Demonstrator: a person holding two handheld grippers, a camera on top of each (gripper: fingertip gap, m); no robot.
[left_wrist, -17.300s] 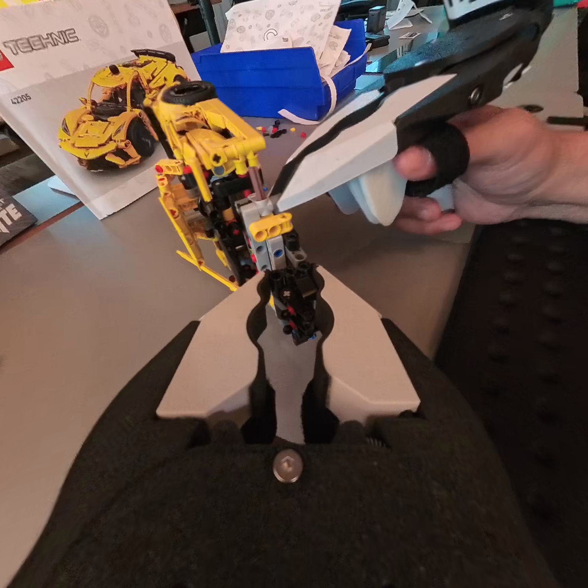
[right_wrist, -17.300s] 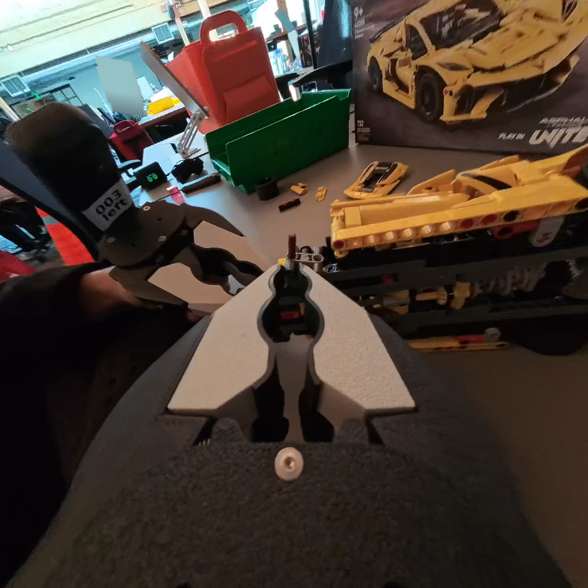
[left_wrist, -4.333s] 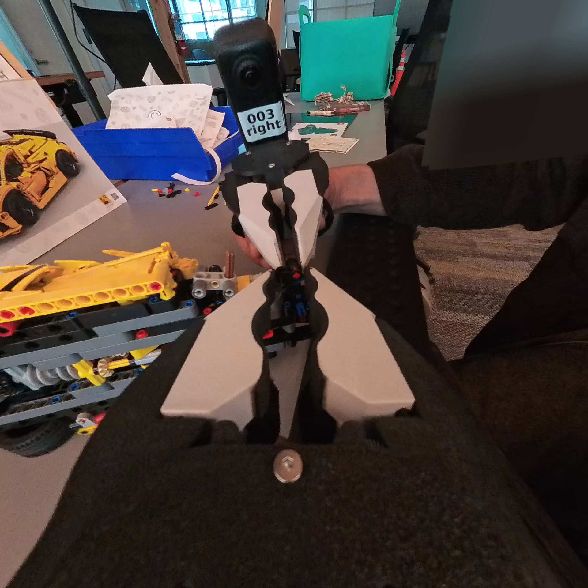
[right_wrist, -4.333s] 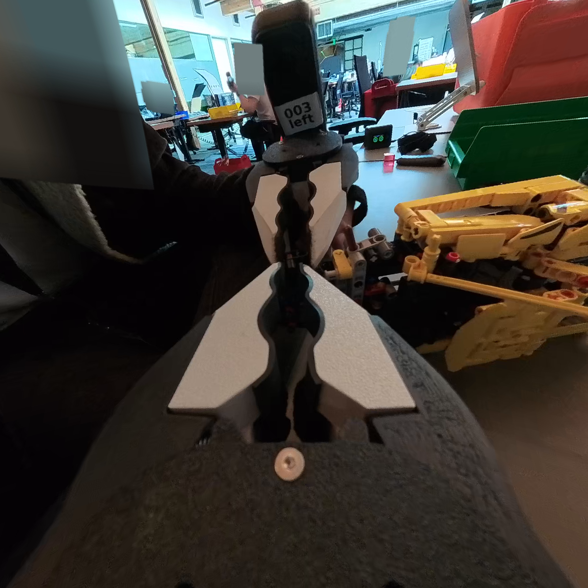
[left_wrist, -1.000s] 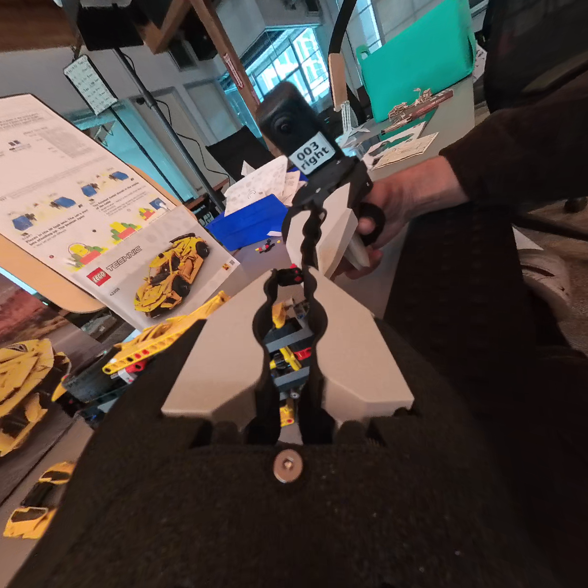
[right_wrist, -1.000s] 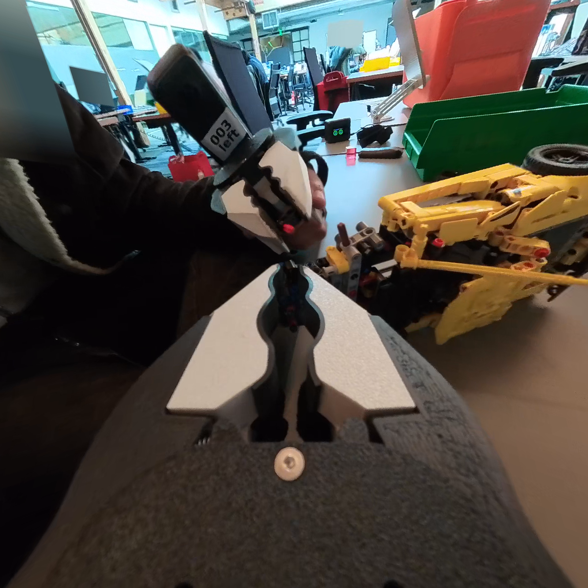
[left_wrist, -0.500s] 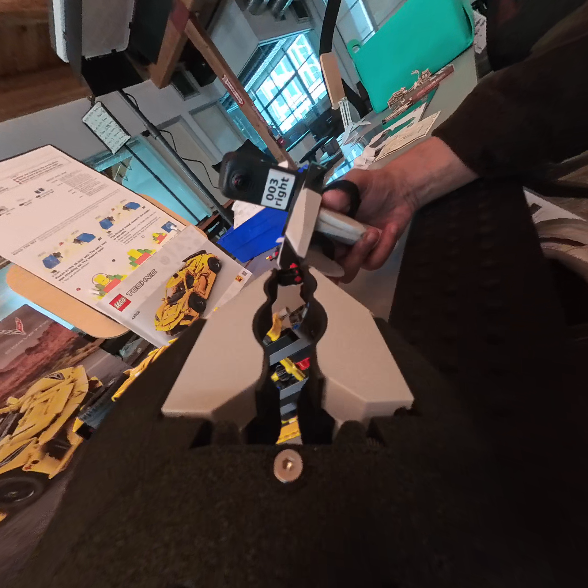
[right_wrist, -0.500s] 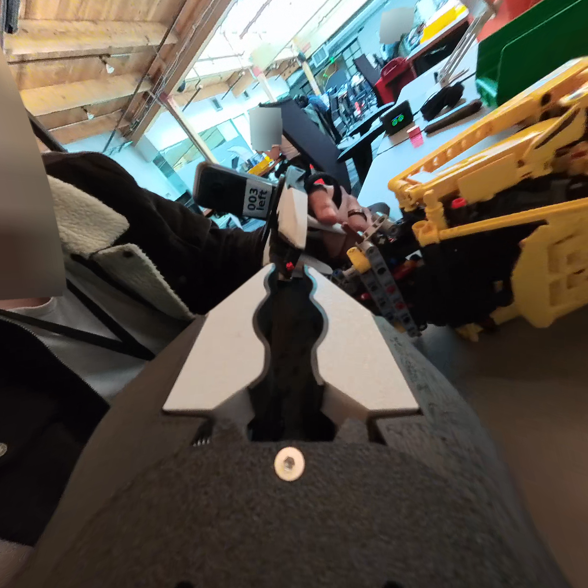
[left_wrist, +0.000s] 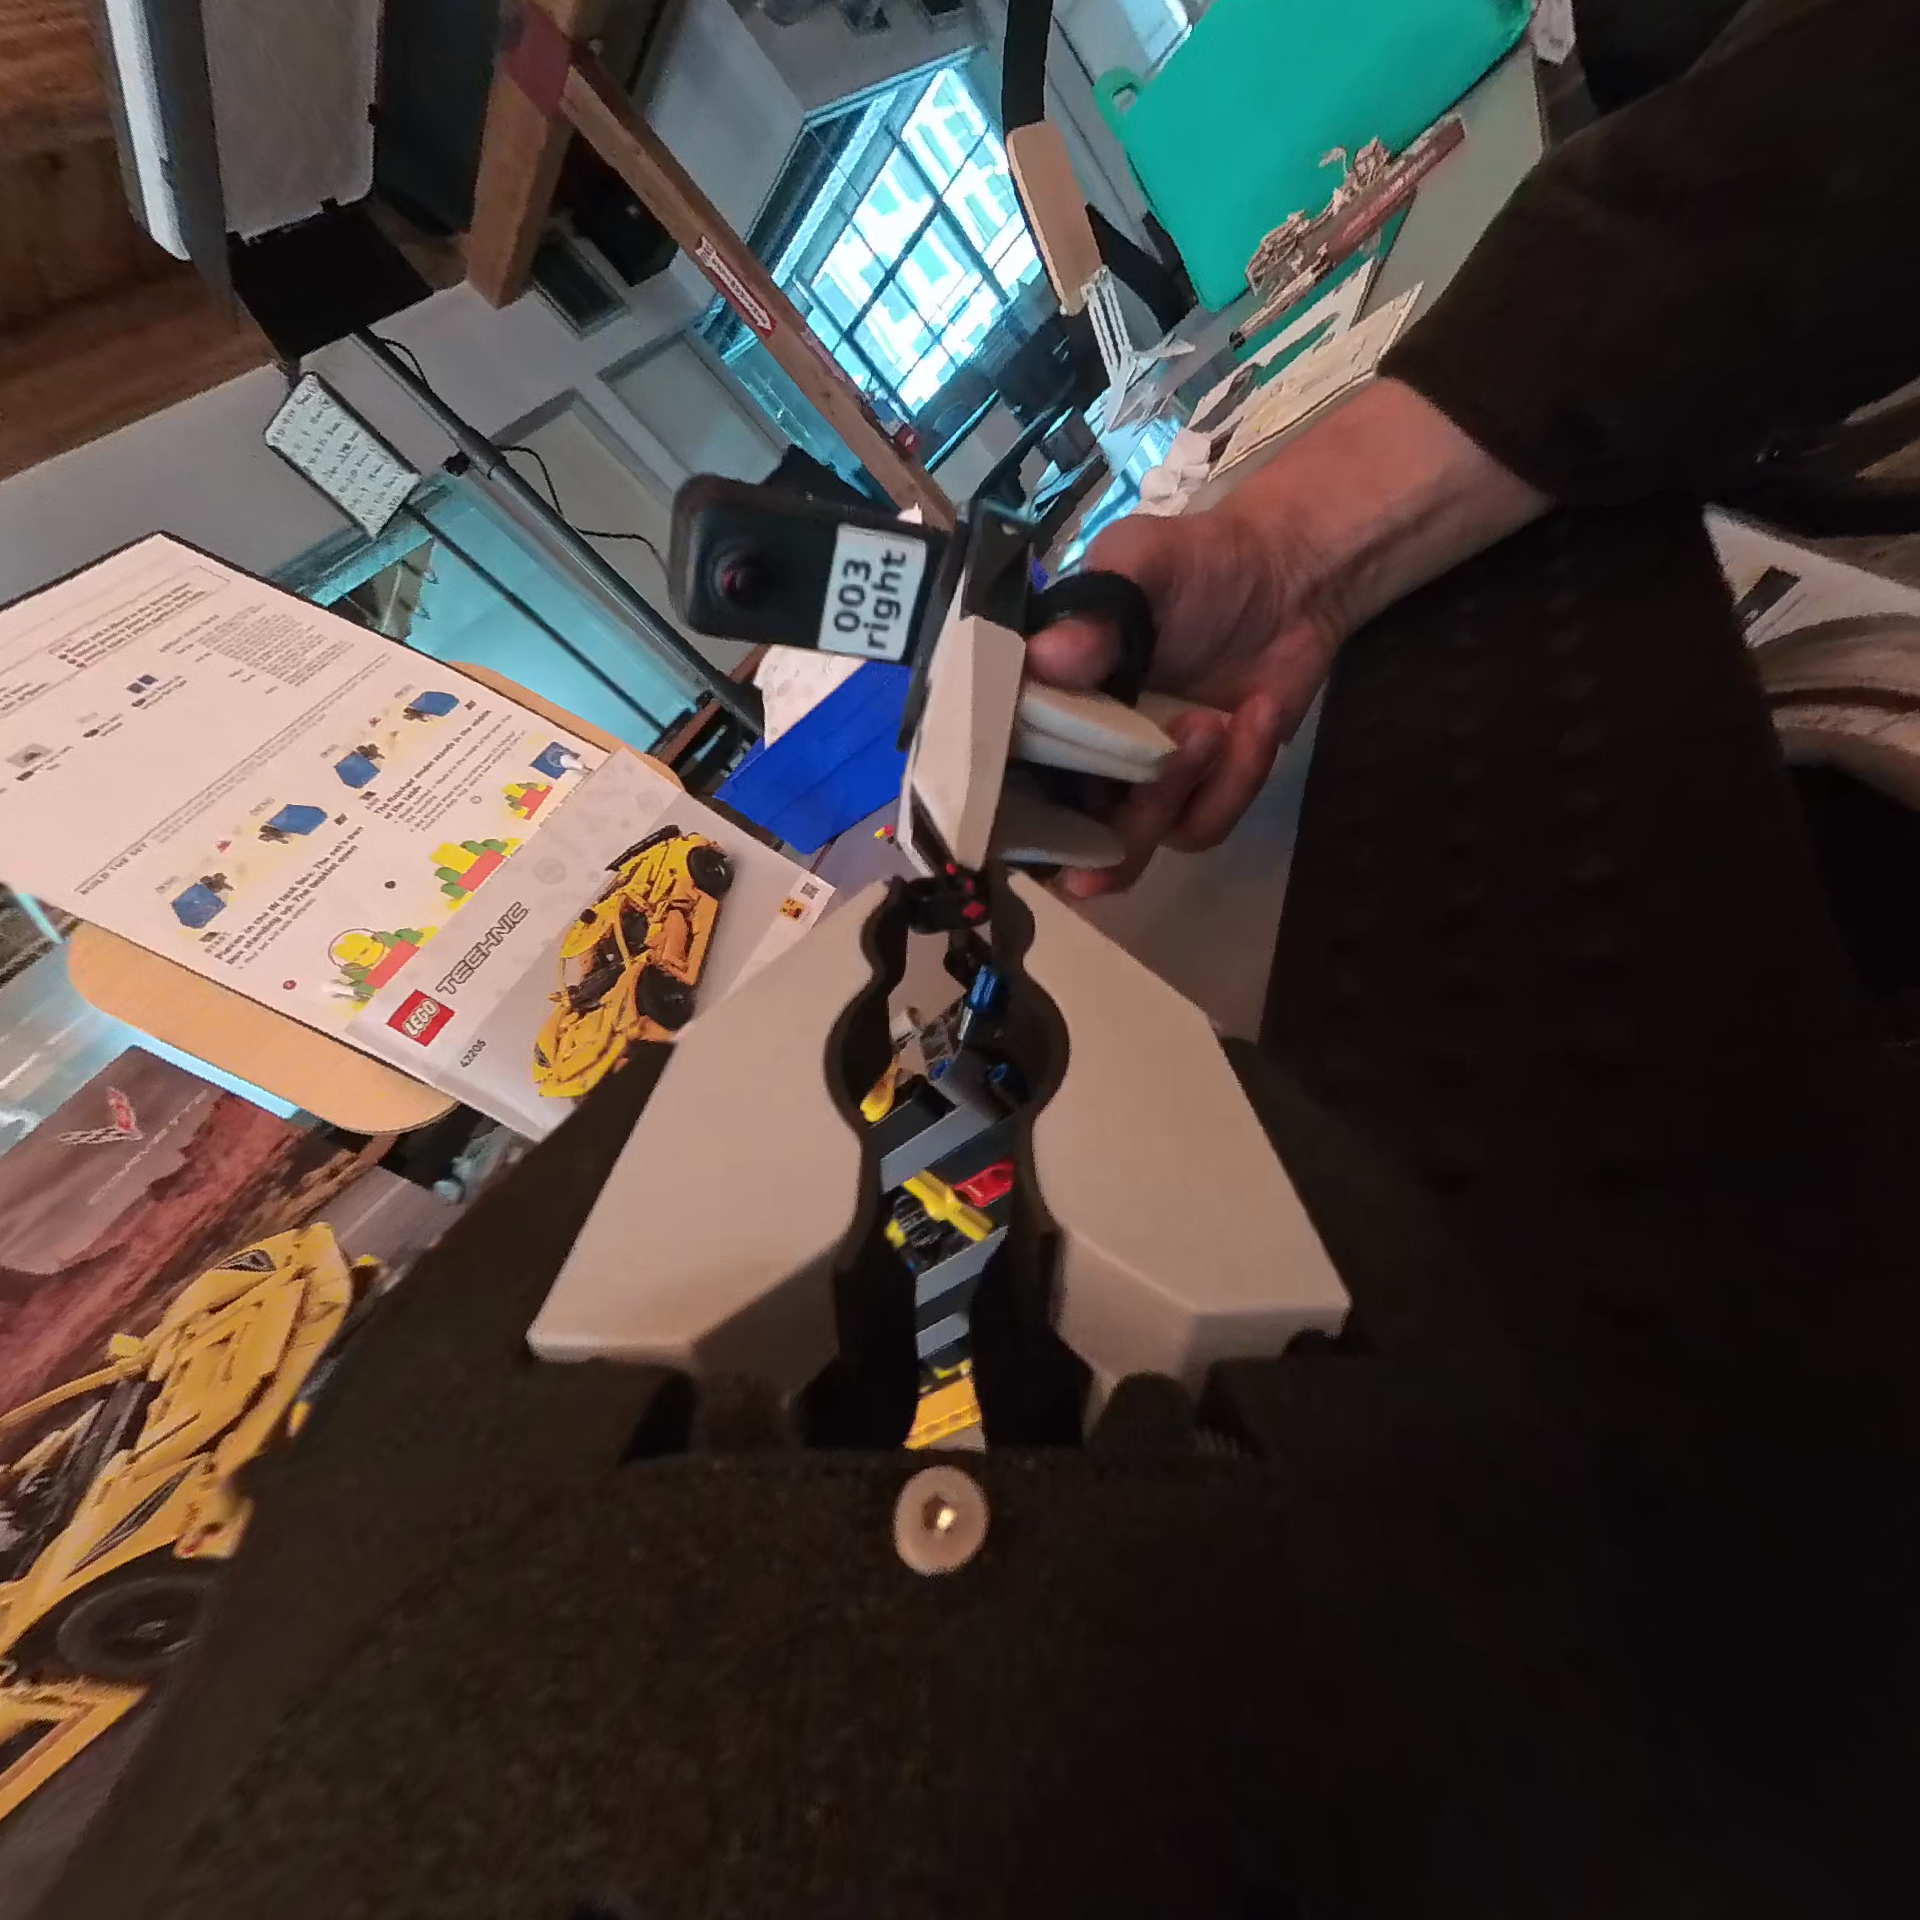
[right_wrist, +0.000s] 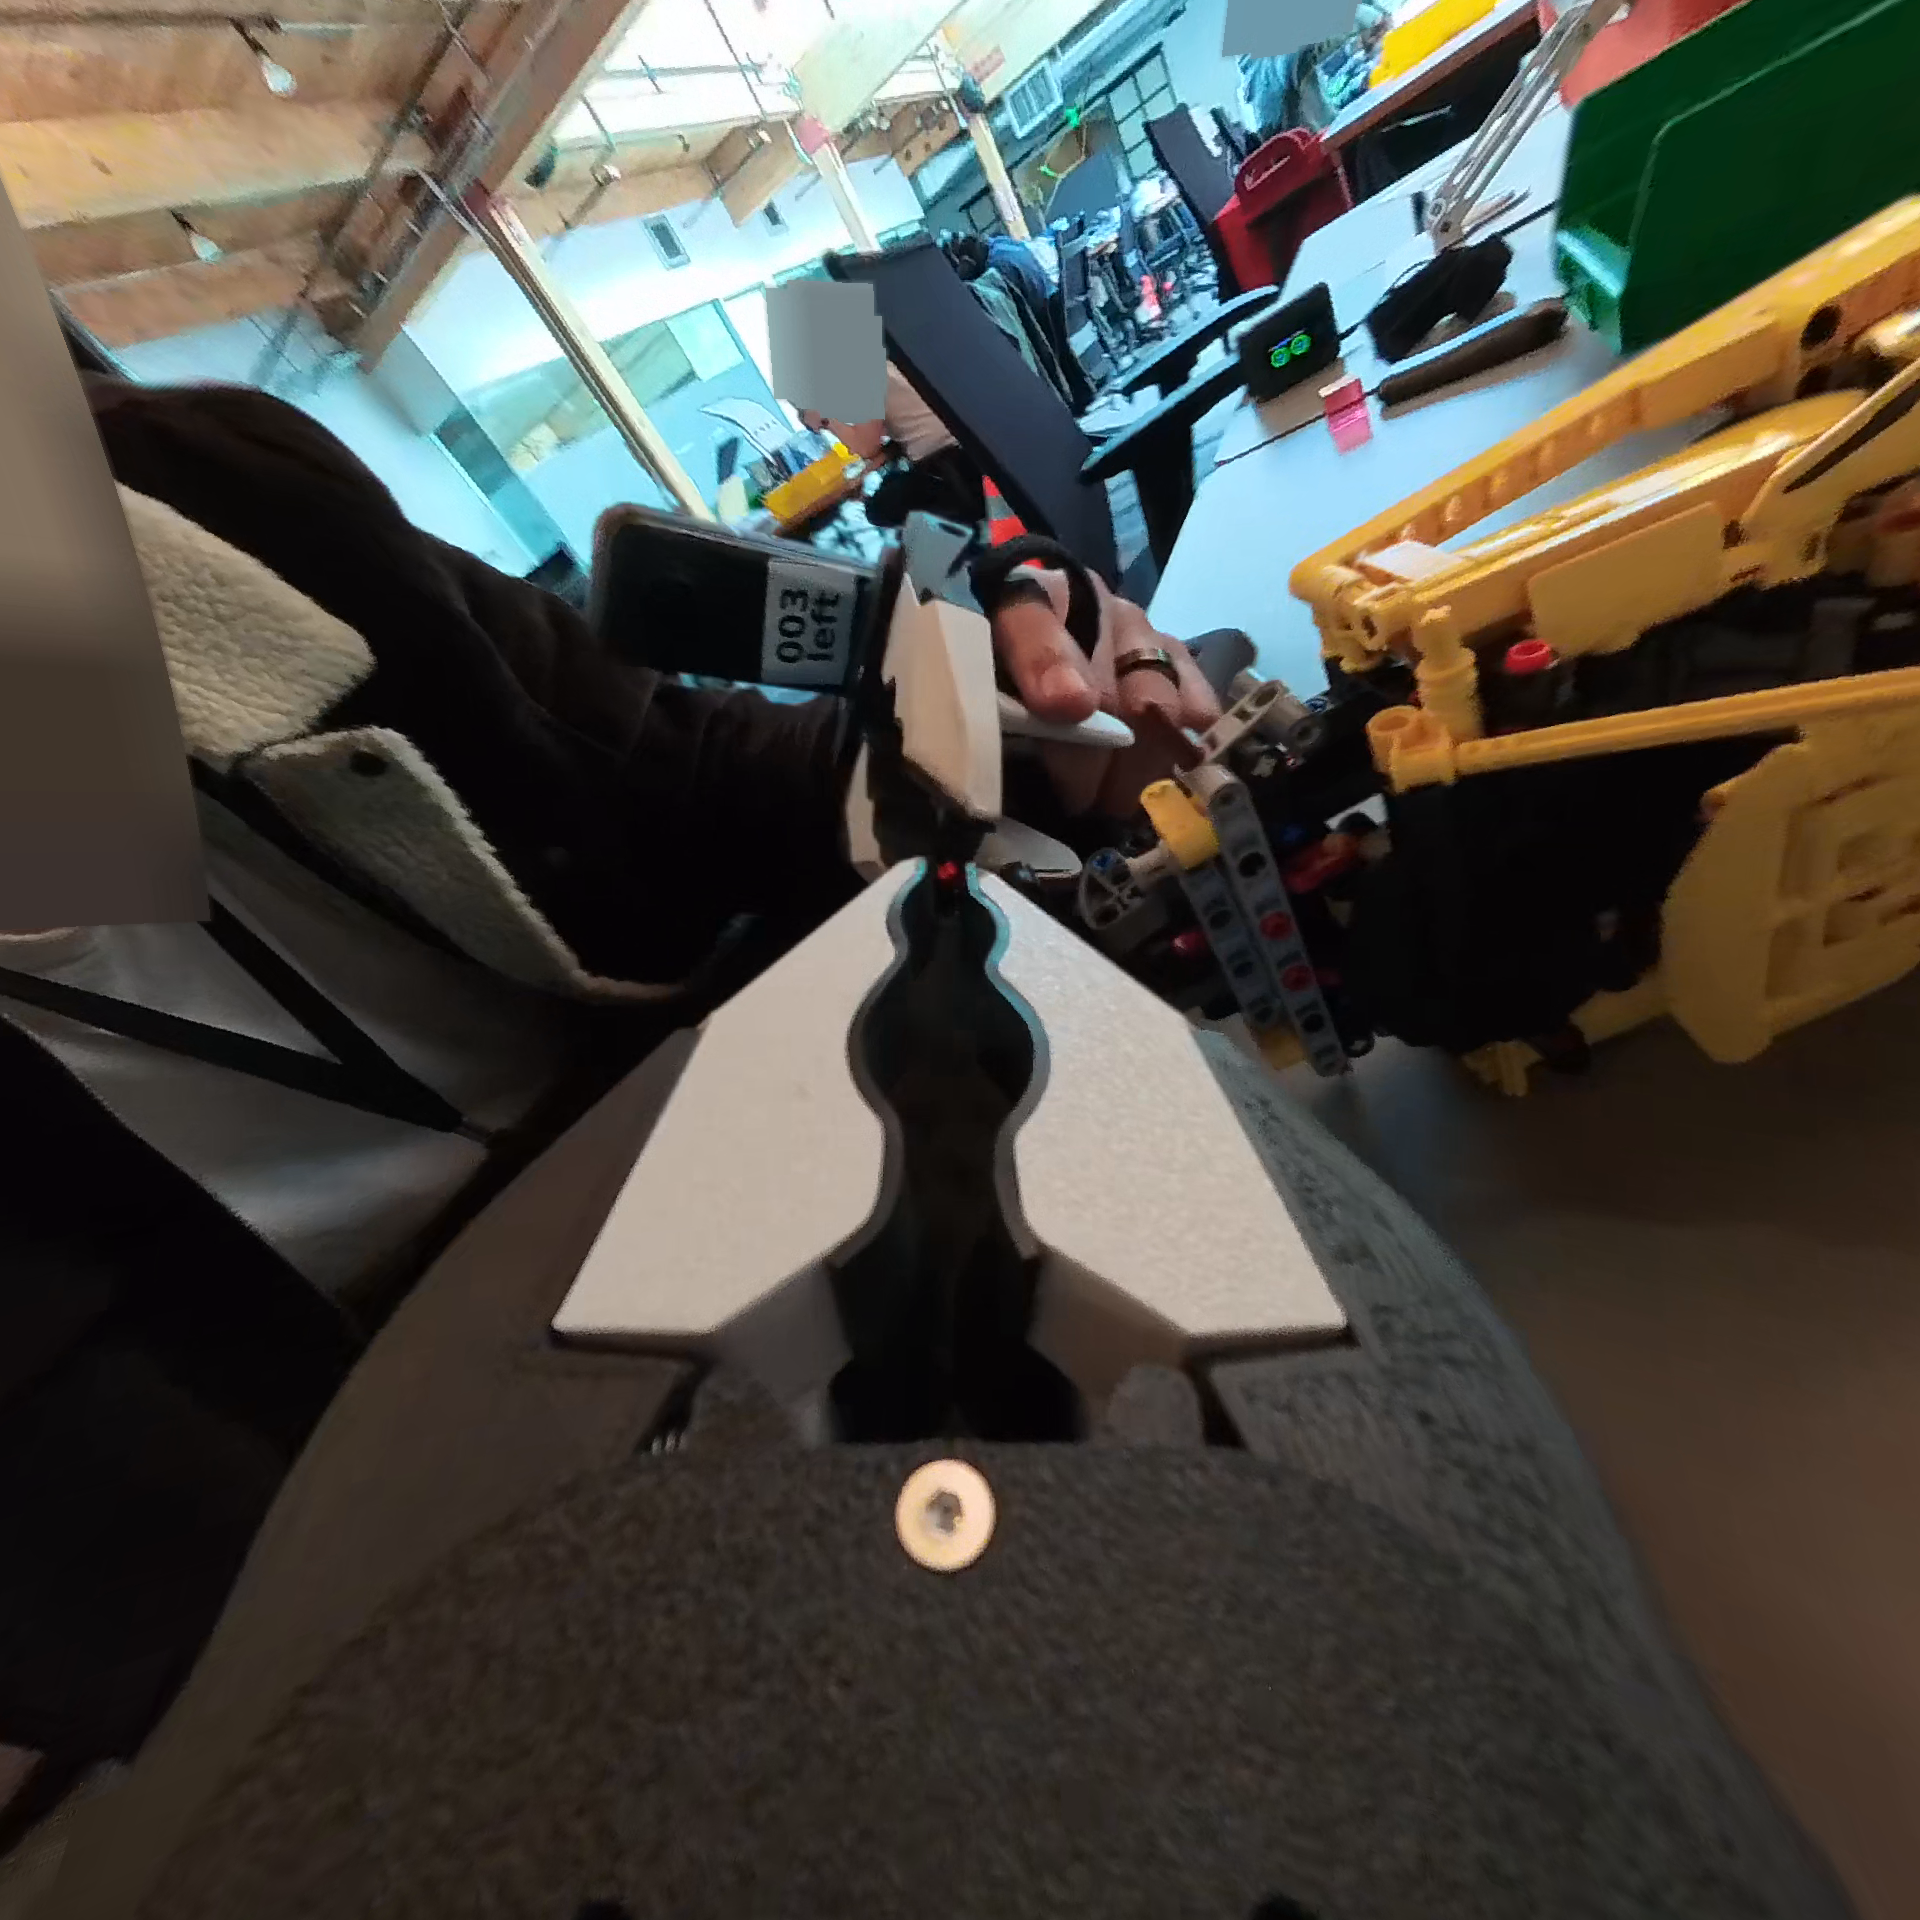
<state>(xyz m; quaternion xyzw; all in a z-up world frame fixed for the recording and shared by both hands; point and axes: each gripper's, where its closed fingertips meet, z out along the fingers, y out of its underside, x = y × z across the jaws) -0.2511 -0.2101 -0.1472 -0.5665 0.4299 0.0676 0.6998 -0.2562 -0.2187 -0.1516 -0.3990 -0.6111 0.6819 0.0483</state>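
Left wrist view, left to right:
- Box (left_wrist: 156, 1403) with a yellow car picture at far left. Above it, the instruction booklet (left_wrist: 582, 935) and a printed sheet (left_wrist: 208, 748) on a tan board.
- Blue bin (left_wrist: 831, 748) sits behind, centre.
- My left gripper (left_wrist: 945, 899) is rolled so the room looks tilted. Jaws are narrow, with the tips pinched on a small black-and-red piece (left_wrist: 943, 902).
- Grey, yellow and red parts of the model show through the jaw gap. I can't tell if they touch the pads.
- Right gripper (left_wrist: 940, 857) comes in from above, side-on, its tip meeting the same piece.
- Right hand (left_wrist: 1195, 665) is wrapped on that grip, finger through the black loop, dark sleeve behind it.

Right wrist view, left to right:
- Dark, fleece-lined jacket sleeve (right_wrist: 468, 665) at left.
- Left gripper (right_wrist: 935, 821) points down, turned edge-on, touching my right gripper's tip.
- Right gripper (right_wrist: 943, 881) jaws are nearly closed. The black-and-red piece (right_wrist: 945, 876) is only a red dot at the very tip, so it looks clamped from both sides and held above the table.
- Left hand (right_wrist: 1091, 665) has a ring on one finger.
- Yellow model car (right_wrist: 1558, 675) is tipped up on the grey table (right_wrist: 1662, 1195), just right of both tips. It has a yellow shell, a black core and grey holed beams (right_wrist: 1257, 914) with red pins.
- Green bin (right_wrist: 1745, 177) at top right.
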